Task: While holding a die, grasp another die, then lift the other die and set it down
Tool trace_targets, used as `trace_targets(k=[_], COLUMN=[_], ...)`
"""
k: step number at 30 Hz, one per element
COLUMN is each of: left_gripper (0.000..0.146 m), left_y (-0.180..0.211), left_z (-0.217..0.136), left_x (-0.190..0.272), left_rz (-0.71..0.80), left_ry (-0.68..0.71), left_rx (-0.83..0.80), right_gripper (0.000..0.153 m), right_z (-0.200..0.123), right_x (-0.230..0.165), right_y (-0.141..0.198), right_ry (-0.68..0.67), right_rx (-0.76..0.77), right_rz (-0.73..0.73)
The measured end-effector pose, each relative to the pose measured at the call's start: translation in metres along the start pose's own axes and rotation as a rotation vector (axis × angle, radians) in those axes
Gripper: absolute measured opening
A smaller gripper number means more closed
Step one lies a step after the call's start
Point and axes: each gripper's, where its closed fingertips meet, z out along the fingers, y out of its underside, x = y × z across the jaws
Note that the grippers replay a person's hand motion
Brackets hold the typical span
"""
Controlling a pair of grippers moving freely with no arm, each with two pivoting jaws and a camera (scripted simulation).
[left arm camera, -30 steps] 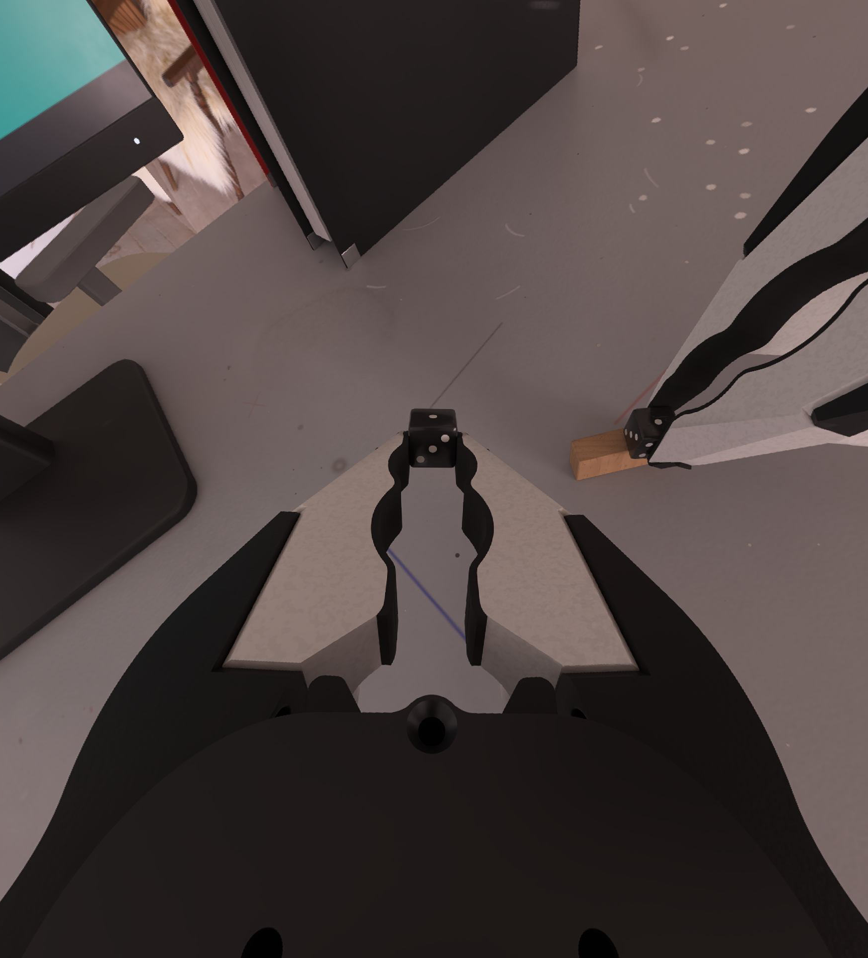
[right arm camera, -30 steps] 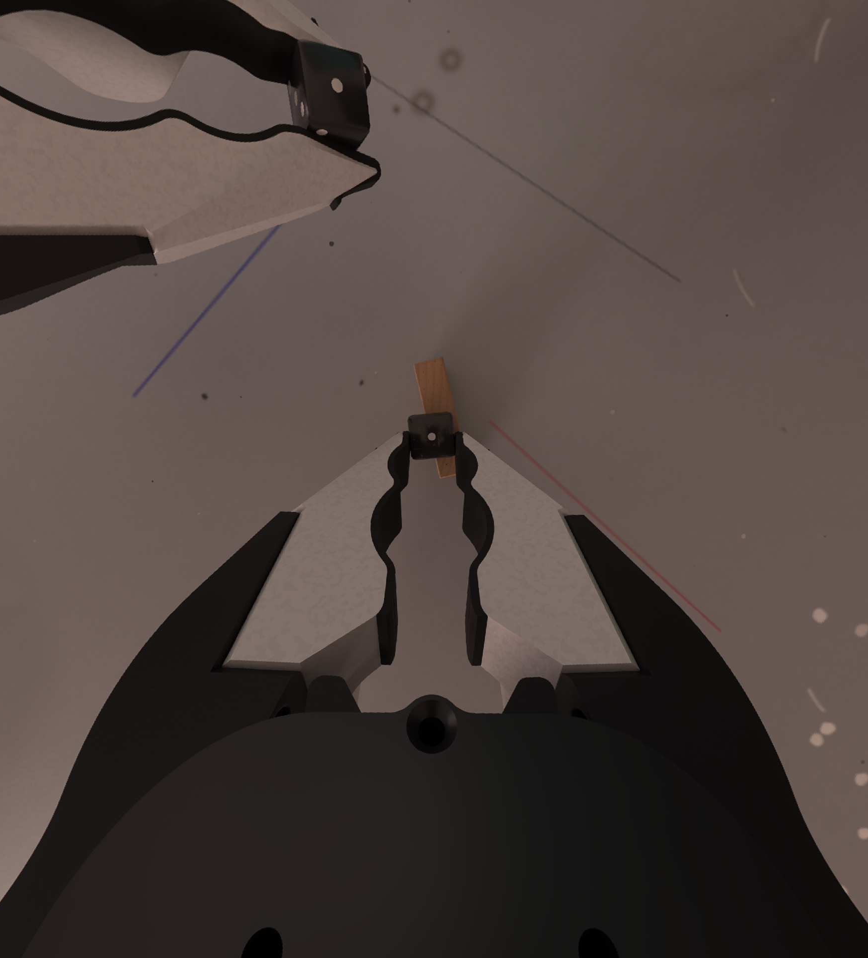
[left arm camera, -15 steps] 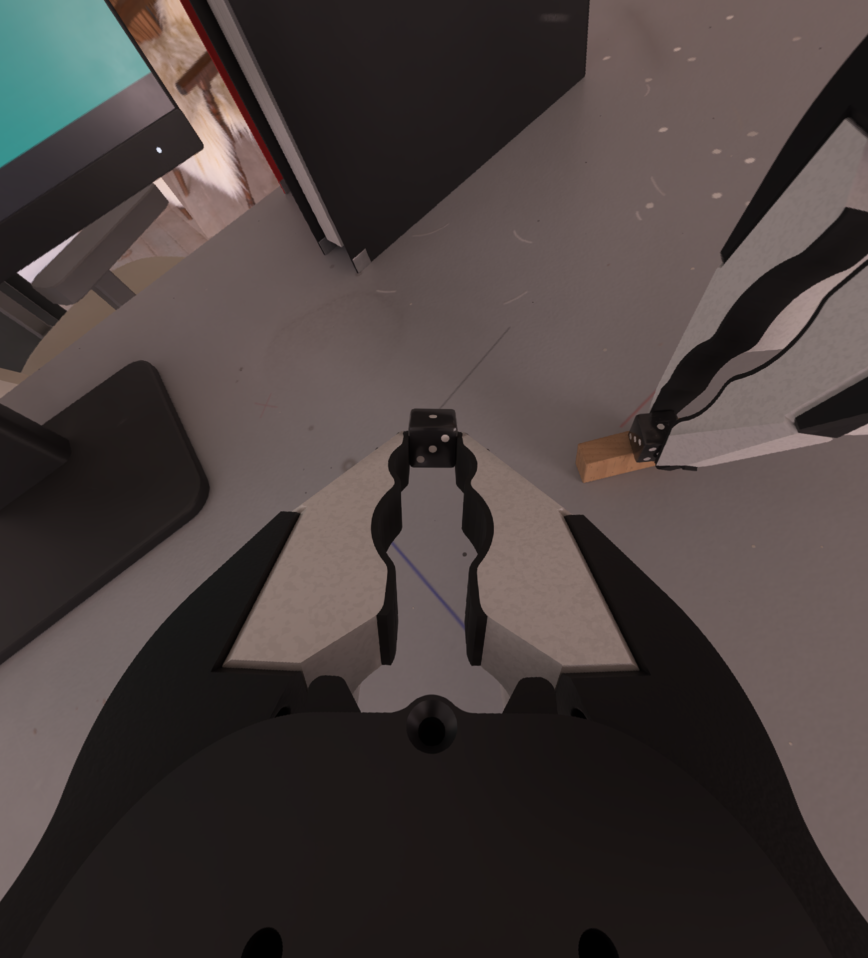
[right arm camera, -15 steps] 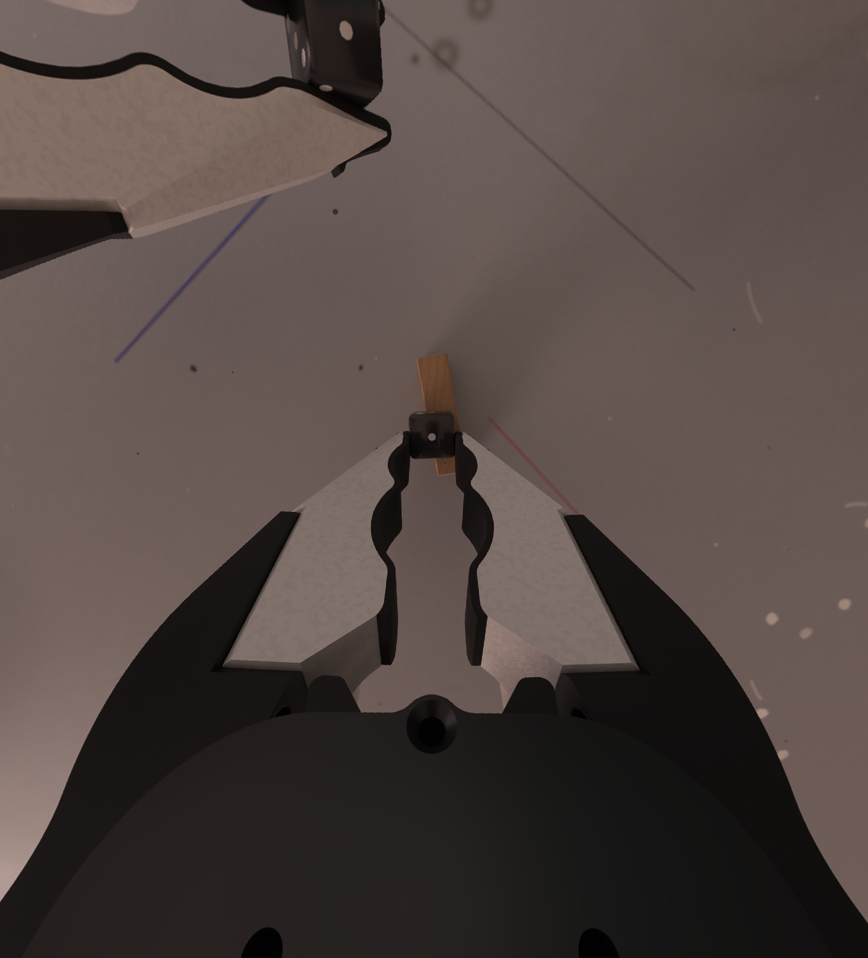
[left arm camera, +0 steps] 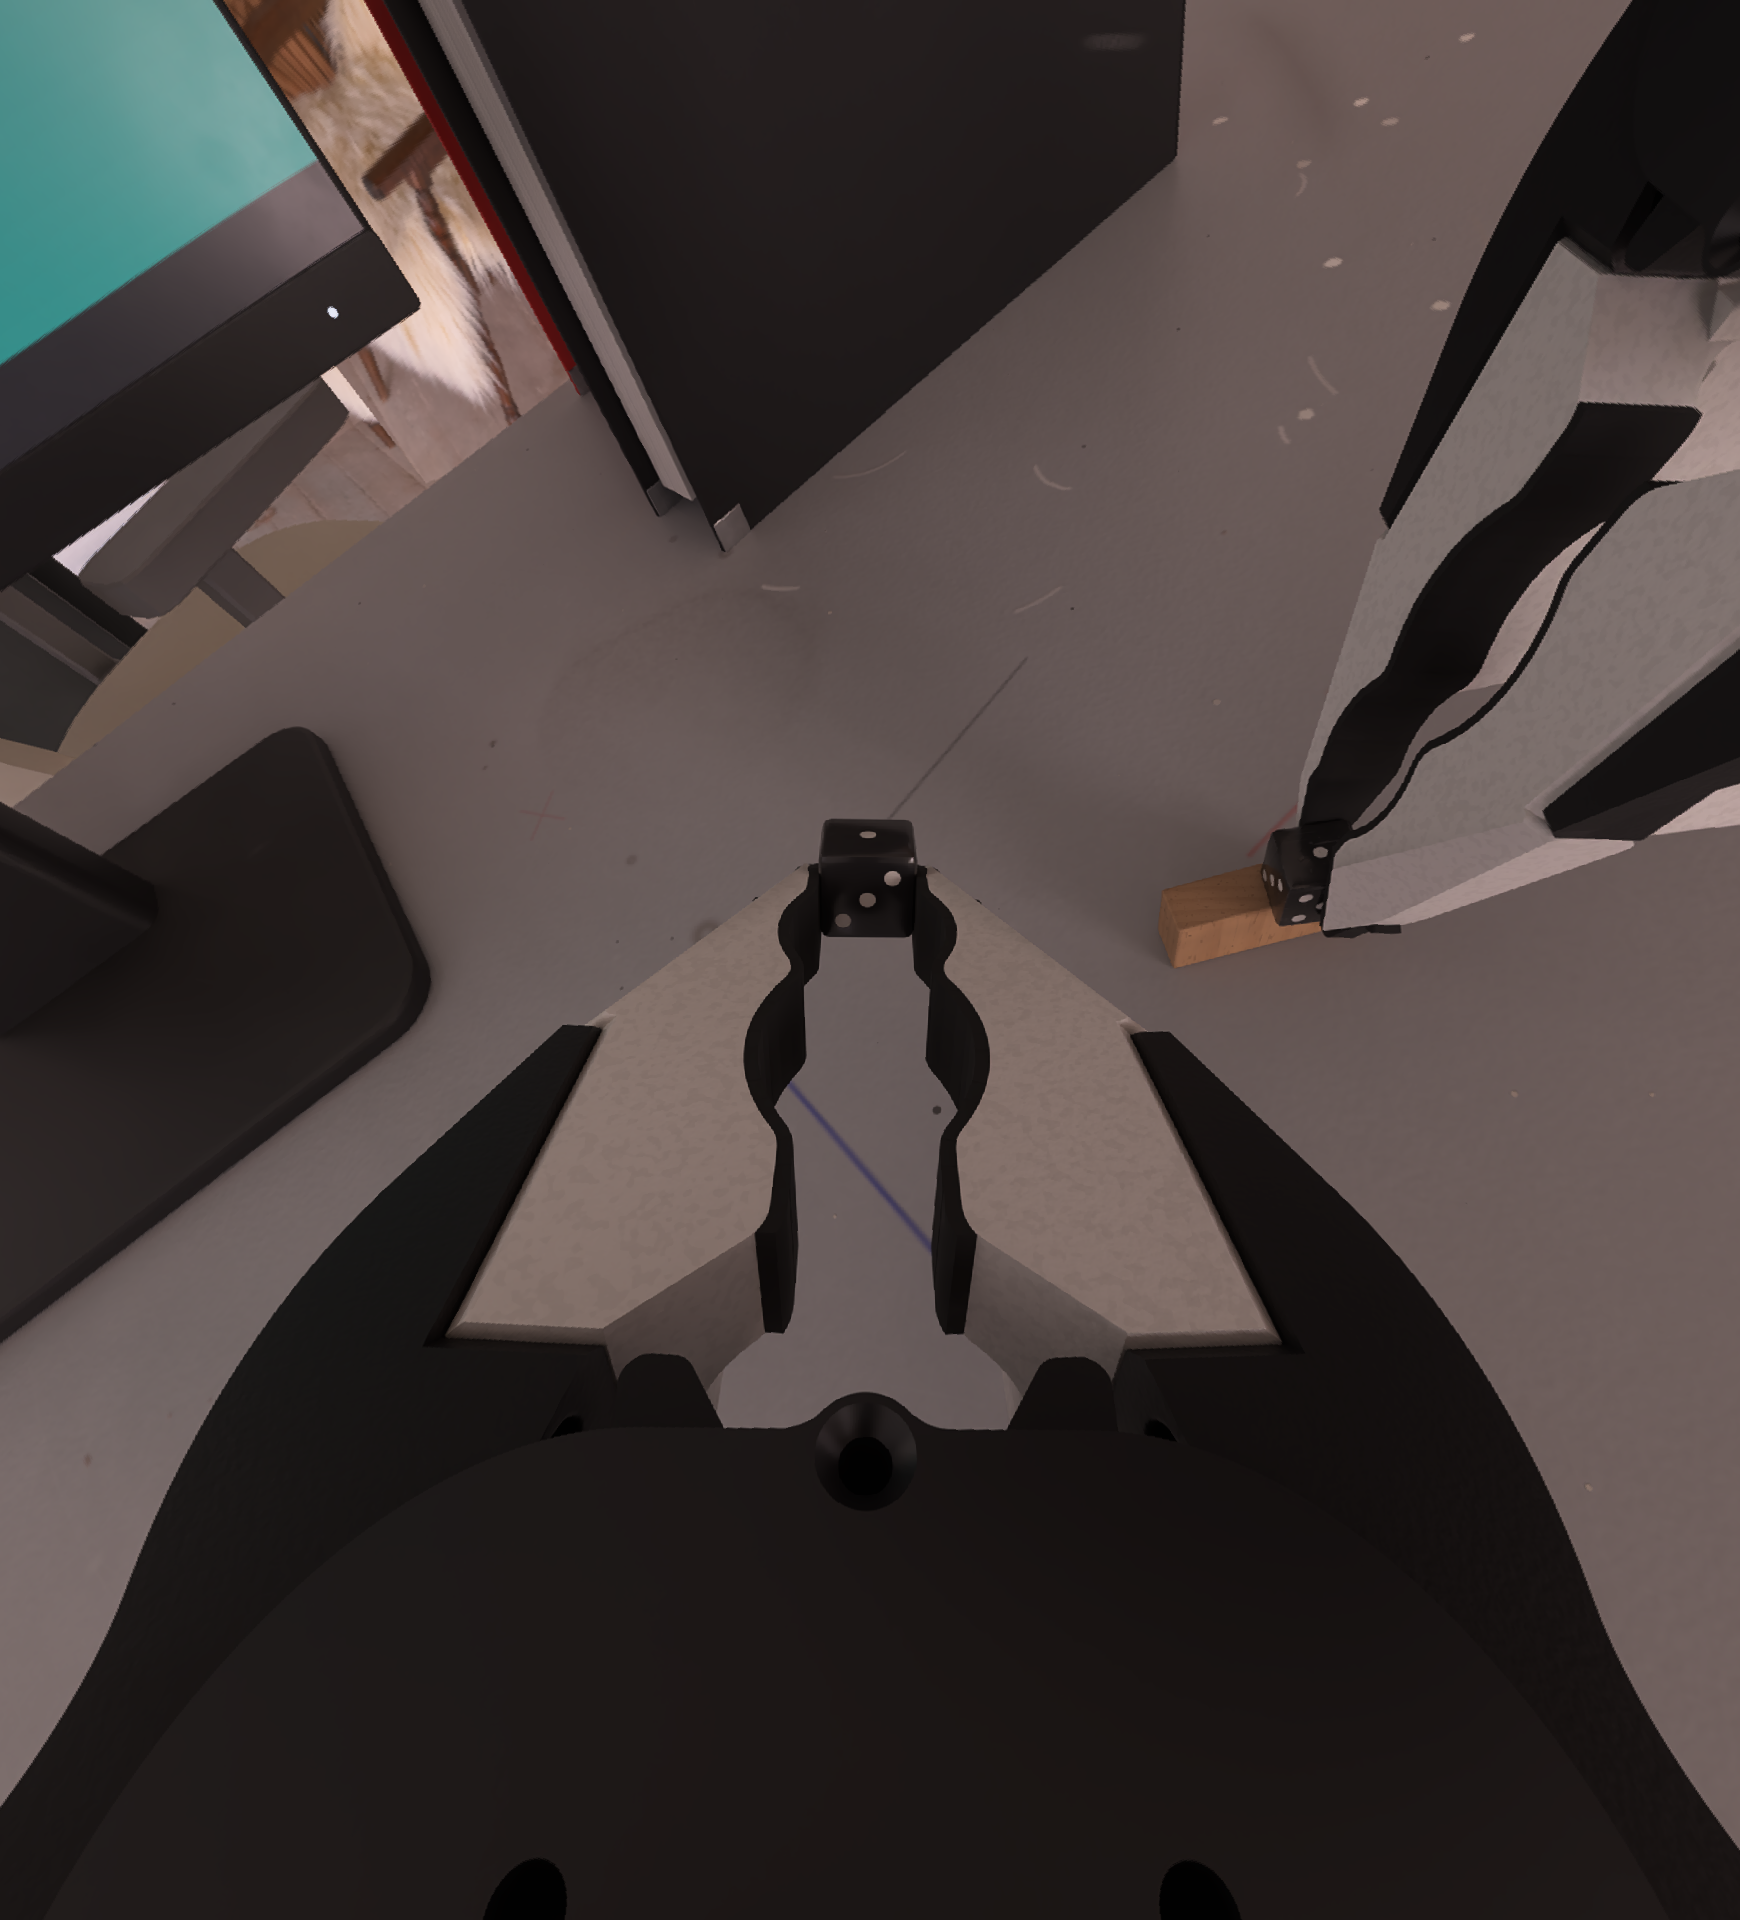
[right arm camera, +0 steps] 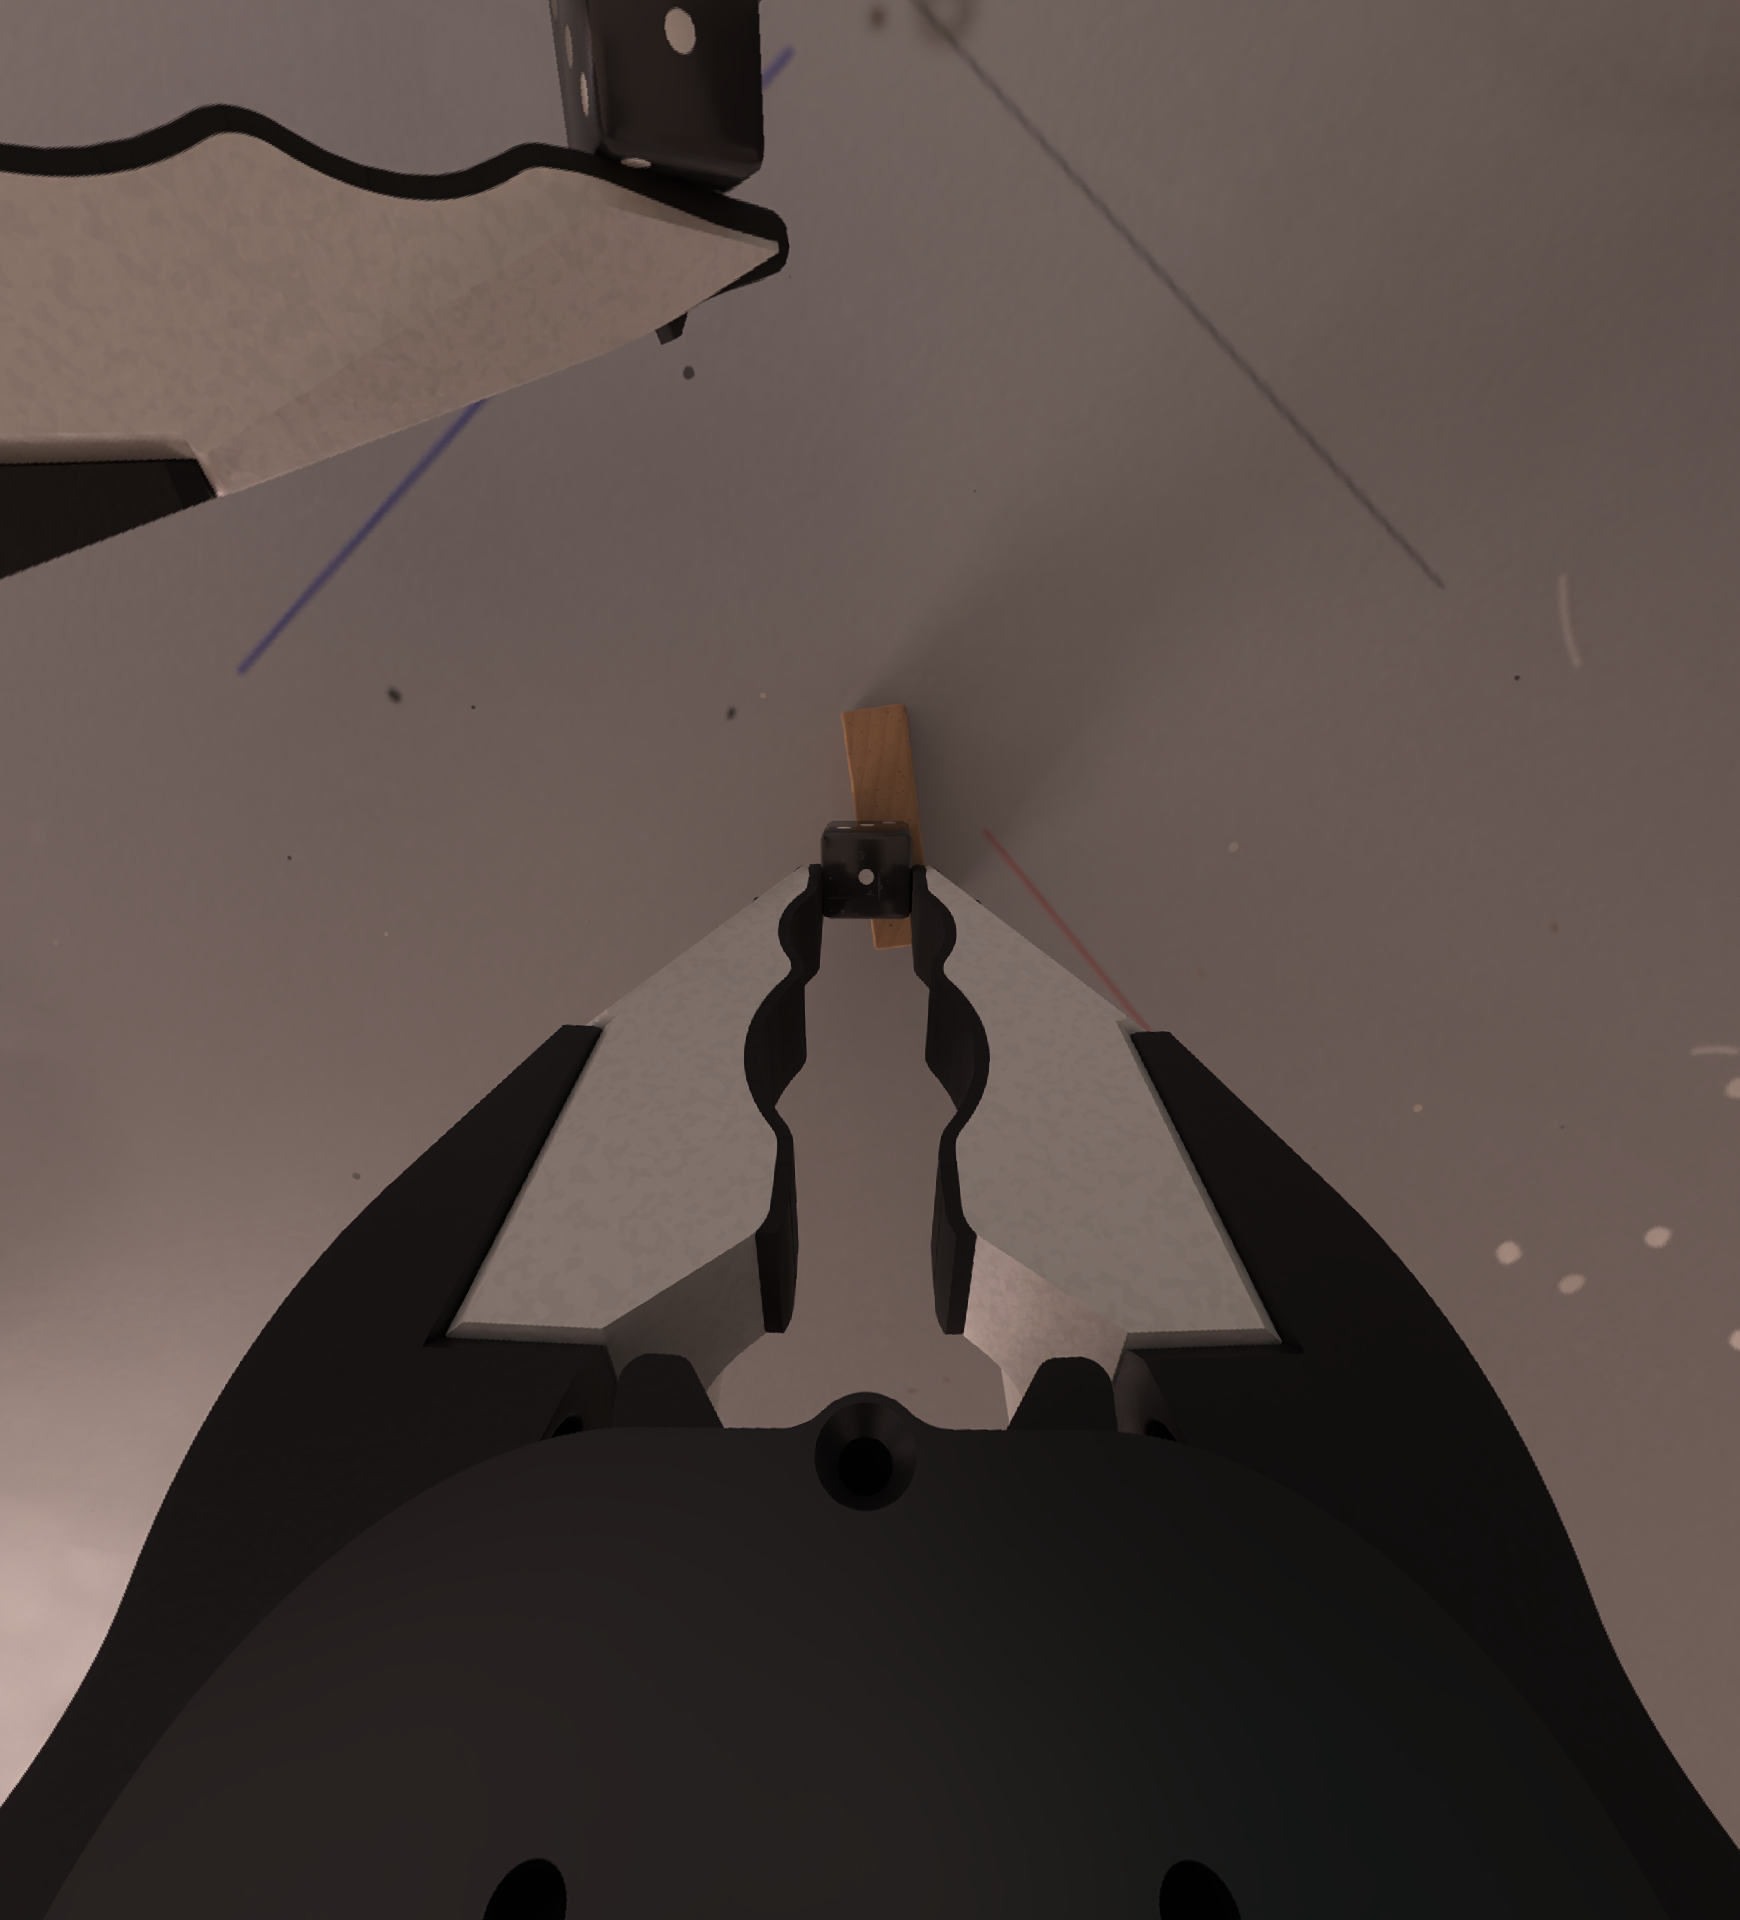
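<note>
My left gripper (left arm camera: pixel 866 894) is shut on a black die with white pips (left arm camera: pixel 866 878), held above the grey table. That die and gripper also show at the top left of the right wrist view (right arm camera: pixel 663 83). My right gripper (right arm camera: pixel 866 888) is shut on a second black die (right arm camera: pixel 866 873), close over a small wooden block (right arm camera: pixel 881 774) on the table. In the left wrist view the right gripper (left arm camera: pixel 1307 899) comes down steeply from the upper right with its die (left arm camera: pixel 1297 883) at the block's (left arm camera: pixel 1214 920) right end. Whether die and block touch I cannot tell.
A monitor with a teal screen (left arm camera: pixel 66 187) and its black base (left arm camera: pixel 170 987) stand at the left. A tall black box (left arm camera: pixel 824 239) stands behind. The grey table (left arm camera: pixel 1468 1195) carries pale specks and thin coloured lines.
The right gripper has tilted steeper and stayed over the block with its die. The left gripper has drifted, so the monitor and box sit lower and nearer; in the right view it moved up.
</note>
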Motion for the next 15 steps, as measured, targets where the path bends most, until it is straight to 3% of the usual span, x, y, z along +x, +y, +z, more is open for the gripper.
trace_targets(k=[15], left_gripper=[0.016], left_y=[0.0021], left_z=[0.0042], left_x=[0.0056], left_rz=[0.010], left_ry=[0.012], left_rx=[-0.012], right_gripper=[0.016], right_z=[0.0000], right_x=[-0.0005], right_y=[-0.0003], right_ry=[0.017], right_rx=[0.029], right_rz=[0.090])
